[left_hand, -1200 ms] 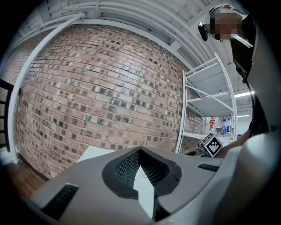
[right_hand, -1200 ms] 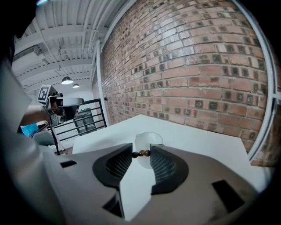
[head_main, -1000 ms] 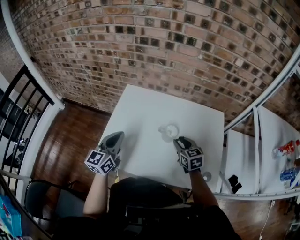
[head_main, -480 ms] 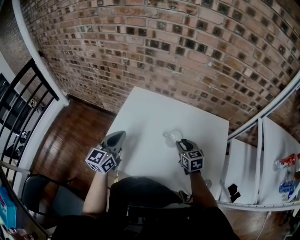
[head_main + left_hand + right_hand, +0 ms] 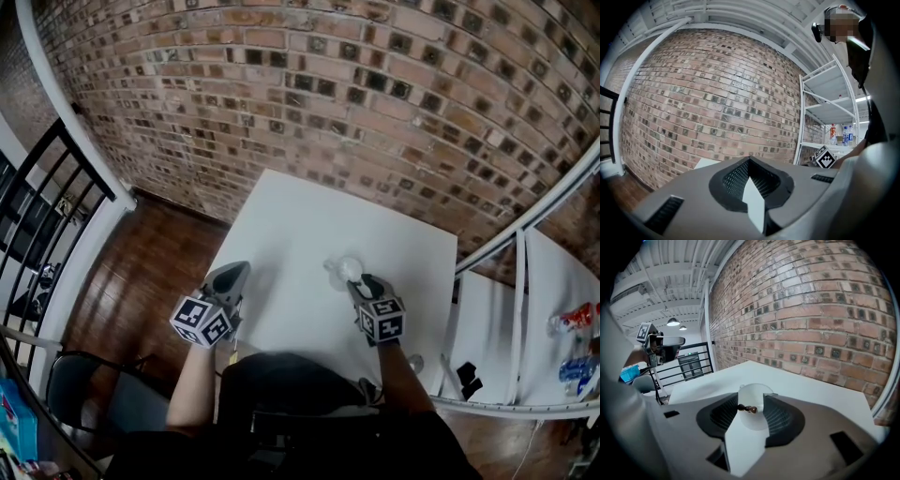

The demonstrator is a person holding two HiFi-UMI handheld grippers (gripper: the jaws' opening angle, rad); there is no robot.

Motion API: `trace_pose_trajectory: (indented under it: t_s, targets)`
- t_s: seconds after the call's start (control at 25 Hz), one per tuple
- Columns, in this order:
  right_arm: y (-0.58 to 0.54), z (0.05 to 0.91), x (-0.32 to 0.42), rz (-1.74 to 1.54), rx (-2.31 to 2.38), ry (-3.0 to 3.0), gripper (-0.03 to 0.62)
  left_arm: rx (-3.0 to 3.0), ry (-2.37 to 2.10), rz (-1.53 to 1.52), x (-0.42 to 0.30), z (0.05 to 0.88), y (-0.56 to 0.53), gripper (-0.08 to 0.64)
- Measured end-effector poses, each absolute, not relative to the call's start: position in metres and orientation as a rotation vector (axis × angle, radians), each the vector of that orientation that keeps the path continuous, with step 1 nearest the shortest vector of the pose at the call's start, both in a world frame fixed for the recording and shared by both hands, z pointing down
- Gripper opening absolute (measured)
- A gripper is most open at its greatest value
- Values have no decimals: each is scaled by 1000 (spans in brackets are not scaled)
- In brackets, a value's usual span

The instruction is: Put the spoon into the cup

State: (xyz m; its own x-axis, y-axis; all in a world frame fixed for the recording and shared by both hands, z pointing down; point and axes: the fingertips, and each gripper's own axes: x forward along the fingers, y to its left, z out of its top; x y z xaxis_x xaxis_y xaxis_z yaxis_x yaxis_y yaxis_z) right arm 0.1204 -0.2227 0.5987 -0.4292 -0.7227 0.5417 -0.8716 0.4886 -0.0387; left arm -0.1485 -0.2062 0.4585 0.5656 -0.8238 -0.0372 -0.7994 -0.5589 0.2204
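A small clear cup (image 5: 341, 268) stands on the white table (image 5: 300, 225). My right gripper (image 5: 358, 281) reaches it from the near side. In the right gripper view the cup (image 5: 753, 416) sits between the jaws, and the spoon's dark brown handle end (image 5: 747, 408) pokes up over it, by the left pad and apart from the right one. The jaws of the right gripper (image 5: 751, 399) are opening and no pad presses on the handle. My left gripper (image 5: 232, 274) hovers level at the table's left edge, its jaws (image 5: 749, 161) together and empty.
A brick wall (image 5: 356, 103) runs behind the table. A white shelf rack (image 5: 511, 309) with bottles (image 5: 572, 298) stands to the right. A black railing (image 5: 42, 216) and a dark chair (image 5: 80, 394) are on the left over wooden floor.
The head view has shifted slightly. Both grippers keep their places, the right one staying at the cup.
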Motion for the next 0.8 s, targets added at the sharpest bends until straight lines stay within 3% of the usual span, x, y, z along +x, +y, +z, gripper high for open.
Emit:
trace_pose_trajectory:
  t_s: [0.28, 0.52, 0.8]
  targets:
    - [-220, 579, 126, 416, 1384, -2318, 173, 2632, -1341, -193, -145, 457, -206, 3]
    - [-206, 533, 162, 344, 1634, -2382, 26, 2647, -1310, -220, -144, 453, -210, 3]
    - [-164, 487, 241, 269, 1956, -2340, 0, 2697, -1201, -215, -112, 454, -208, 3]
